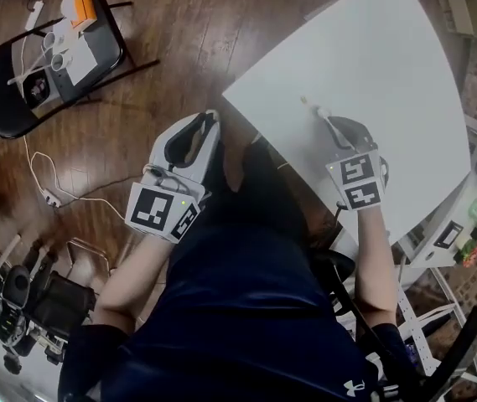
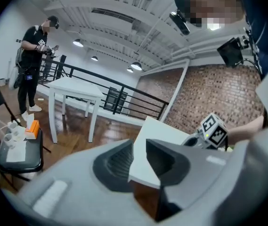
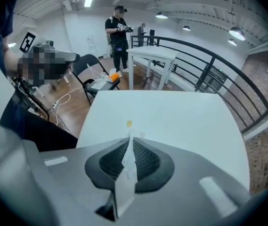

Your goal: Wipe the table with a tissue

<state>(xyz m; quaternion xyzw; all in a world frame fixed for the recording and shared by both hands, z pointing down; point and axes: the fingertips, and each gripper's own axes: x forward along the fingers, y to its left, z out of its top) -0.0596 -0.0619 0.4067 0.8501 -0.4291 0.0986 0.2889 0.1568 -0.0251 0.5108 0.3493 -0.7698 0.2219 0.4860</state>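
Observation:
The white table (image 1: 389, 82) fills the upper right of the head view. A small yellow spot (image 1: 303, 100) lies on it near its left edge and shows again as the yellow spot (image 3: 129, 123) in the right gripper view. My right gripper (image 1: 327, 119) rests low over the table just behind that spot, shut on a thin white tissue (image 3: 125, 169) whose tip pokes out at the front (image 1: 321, 110). My left gripper (image 1: 207, 117) hangs over the wooden floor beside the table's near corner. Its jaws stand a little apart with nothing between them, and the table corner (image 2: 148, 168) shows through the gap.
A black folding chair (image 1: 3, 107) carrying small white and orange items stands on the floor at far left. A white cable (image 1: 47, 182) trails below it. Another white table (image 2: 75, 89), a standing person (image 2: 32, 55) and a black railing (image 2: 119, 95) are farther off.

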